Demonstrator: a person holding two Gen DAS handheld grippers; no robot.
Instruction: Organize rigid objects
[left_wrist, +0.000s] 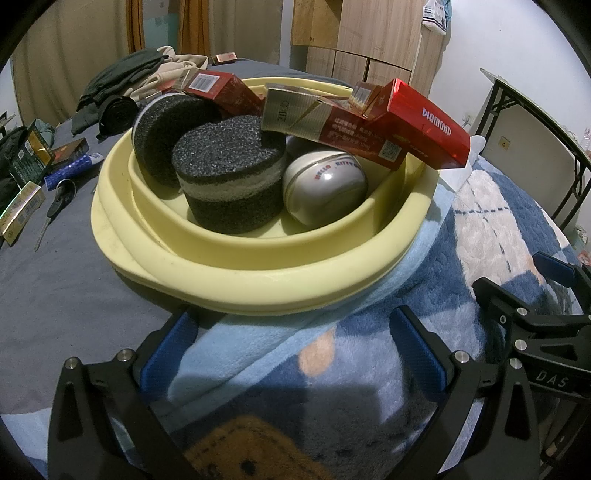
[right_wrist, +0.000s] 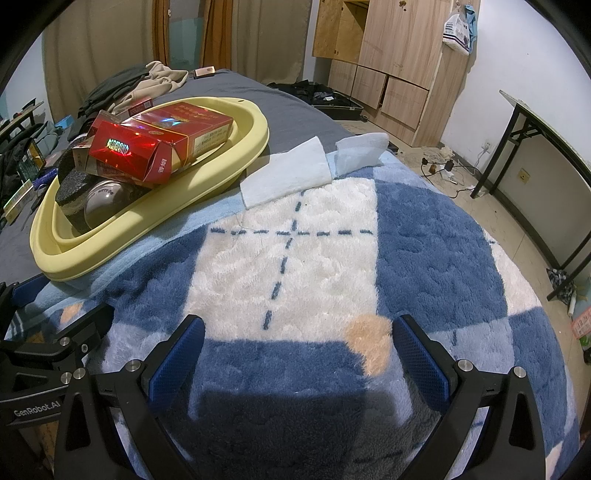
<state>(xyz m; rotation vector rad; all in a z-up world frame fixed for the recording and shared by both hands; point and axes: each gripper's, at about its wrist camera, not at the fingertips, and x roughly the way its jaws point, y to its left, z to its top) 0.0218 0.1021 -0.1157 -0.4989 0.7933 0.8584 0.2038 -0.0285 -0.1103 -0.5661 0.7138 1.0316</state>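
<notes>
A pale yellow basin (left_wrist: 229, 273) sits on the bed, partly on a blue and white fleece blanket (right_wrist: 332, 258). It holds two black foam cylinders (left_wrist: 229, 177), a round silver Hello Kitty tin (left_wrist: 327, 188) and several red cigarette cartons, one marked DIAMOND (left_wrist: 424, 125). My left gripper (left_wrist: 291, 343) is open and empty just in front of the basin's near rim. My right gripper (right_wrist: 299, 350) is open and empty over the blanket, to the right of the basin (right_wrist: 236, 155). The right gripper also shows at the right edge of the left wrist view (left_wrist: 546, 295).
Small boxes (left_wrist: 22, 206), a blue tube (left_wrist: 70, 170) and a key (left_wrist: 55, 206) lie on the grey sheet left of the basin. Clothes (left_wrist: 125, 77) are piled at the back. Two folded white cloths (right_wrist: 288, 177) lie beyond the blanket. A folding table (right_wrist: 546, 147) stands at the right.
</notes>
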